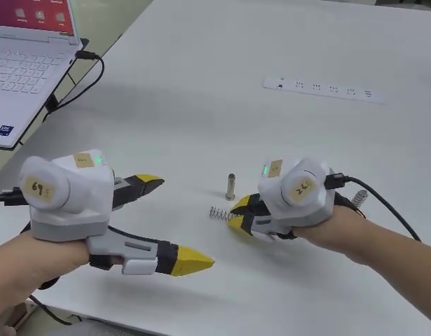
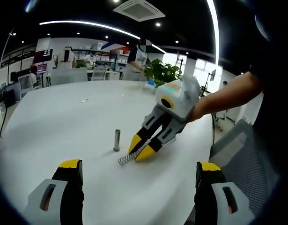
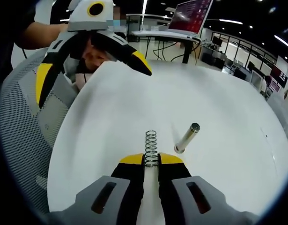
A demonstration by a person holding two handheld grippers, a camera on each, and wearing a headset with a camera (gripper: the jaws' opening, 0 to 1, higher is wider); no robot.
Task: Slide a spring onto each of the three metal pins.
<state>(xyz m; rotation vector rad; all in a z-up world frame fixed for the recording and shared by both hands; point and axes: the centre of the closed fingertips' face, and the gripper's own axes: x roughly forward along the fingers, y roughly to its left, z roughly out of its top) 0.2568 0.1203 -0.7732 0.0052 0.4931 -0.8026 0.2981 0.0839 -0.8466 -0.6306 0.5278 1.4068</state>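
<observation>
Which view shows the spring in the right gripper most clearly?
The right gripper view: the spring lies close, coils distinct, its near end pinched between the right gripper's yellow tips. The head view shows it small, poking out from those tips; the left gripper view shows it side-on, farther off.

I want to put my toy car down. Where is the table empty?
Bare: the stretch between laptop and power strip, beyond the pin. Crowded: near the pin, where the right gripper pinches a spring and the left gripper hangs open.
</observation>
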